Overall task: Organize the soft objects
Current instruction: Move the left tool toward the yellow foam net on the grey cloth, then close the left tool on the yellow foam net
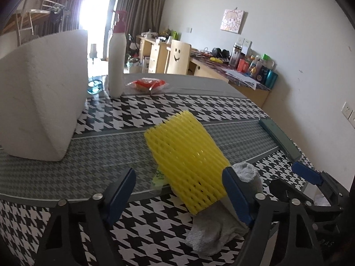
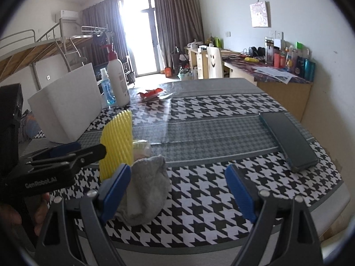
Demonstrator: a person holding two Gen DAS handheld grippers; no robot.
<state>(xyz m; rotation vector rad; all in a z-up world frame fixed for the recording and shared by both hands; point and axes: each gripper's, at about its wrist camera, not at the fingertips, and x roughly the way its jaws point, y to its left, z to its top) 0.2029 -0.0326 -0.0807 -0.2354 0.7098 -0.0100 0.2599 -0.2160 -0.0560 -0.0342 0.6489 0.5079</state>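
Left wrist view: left gripper [image 1: 177, 190] low, level, jaws apart beside yellow foam net [image 1: 186, 166], perhaps touching; right gripper [image 2: 177, 190] likewise apart.

Left gripper [image 1: 177, 190] jaws wide apart; right gripper [image 2: 177, 188] likewise, side by side.

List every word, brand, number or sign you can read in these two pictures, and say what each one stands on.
"GenRobot.AI": white letters on the black body of the left gripper, seen in the right wrist view.
White pump bottle: label print too small to read.
Small green-printed packet behind the yellow foam net: print blurred.
Bottles and cans on the far desk: labels too small to read.
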